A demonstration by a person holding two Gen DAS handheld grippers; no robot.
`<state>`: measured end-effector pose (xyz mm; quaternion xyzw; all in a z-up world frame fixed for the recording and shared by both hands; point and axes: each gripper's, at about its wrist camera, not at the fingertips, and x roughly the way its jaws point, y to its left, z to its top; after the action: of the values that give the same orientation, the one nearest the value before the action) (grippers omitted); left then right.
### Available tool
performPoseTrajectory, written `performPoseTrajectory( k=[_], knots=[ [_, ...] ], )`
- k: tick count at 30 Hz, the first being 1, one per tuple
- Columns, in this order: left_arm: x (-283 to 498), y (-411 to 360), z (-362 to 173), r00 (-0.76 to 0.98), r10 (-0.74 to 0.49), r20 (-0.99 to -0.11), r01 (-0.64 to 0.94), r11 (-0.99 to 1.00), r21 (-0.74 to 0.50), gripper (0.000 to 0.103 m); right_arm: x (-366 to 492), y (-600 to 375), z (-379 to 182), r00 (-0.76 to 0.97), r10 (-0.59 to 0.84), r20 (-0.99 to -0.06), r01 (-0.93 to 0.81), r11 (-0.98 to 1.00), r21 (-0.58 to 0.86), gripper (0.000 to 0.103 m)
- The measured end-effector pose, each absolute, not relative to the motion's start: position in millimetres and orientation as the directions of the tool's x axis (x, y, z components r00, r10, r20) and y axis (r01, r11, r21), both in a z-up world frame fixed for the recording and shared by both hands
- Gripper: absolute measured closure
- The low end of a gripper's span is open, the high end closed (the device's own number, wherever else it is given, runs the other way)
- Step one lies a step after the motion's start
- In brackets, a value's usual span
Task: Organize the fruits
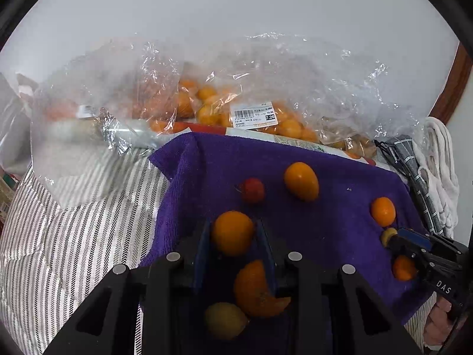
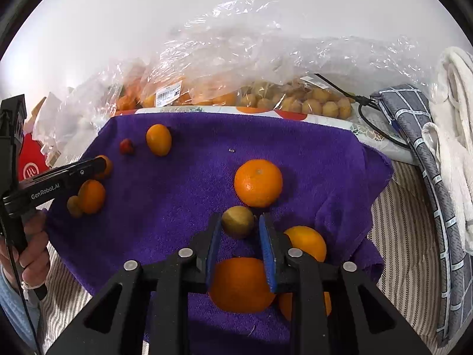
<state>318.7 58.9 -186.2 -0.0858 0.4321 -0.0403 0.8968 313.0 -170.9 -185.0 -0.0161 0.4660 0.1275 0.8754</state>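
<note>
1. Left gripper (image 1: 233, 233) clamps an orange kumquat (image 1: 232, 232) at lower centre of the purple towel (image 1: 325, 222).
2. Right gripper (image 2: 239, 226) seems released around a yellowish fruit (image 2: 238, 221), pads apparently not touching it.

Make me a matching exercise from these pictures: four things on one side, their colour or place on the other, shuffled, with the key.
Things:
1. towel
2. price label
3. small round fruit
4. small yellowish fruit

Colour or place:
A. red
B. between the jaws of the right gripper
C. purple
D. stuck on a clear bag of orange fruit

Pairs: 1-C, 2-D, 3-A, 4-B
</note>
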Motion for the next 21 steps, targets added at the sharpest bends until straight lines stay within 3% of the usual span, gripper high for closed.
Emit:
performPoseTrajectory(
  k=[10, 14, 17, 21],
  knots=[
    [304, 59, -163, 0.675, -0.102, -0.731, -0.005, 0.990, -0.143, 0.063, 309, -176, -171, 0.550, 0.206, -0.809, -0.204, 0.973, 0.109, 0.070],
    [291, 54, -139, 0.713, -0.071, -0.697, -0.003, 0.995, -0.103, 0.061, 301, -173, -149, 0.601, 0.176, -0.780, -0.182, 0.980, 0.081, 0.063],
    [278, 49, -124, 0.711, -0.096, -0.697, 0.012, 0.992, -0.125, 0.055, 288, -167, -133, 0.606, 0.186, -0.773, -0.185, 0.979, 0.090, 0.062],
    [251, 39, -109, 0.697, -0.124, -0.707, 0.063, 0.992, -0.112, 0.055, 257, -162, -114, 0.609, 0.184, -0.772, -0.215, 0.975, 0.063, 0.058]
  ],
)
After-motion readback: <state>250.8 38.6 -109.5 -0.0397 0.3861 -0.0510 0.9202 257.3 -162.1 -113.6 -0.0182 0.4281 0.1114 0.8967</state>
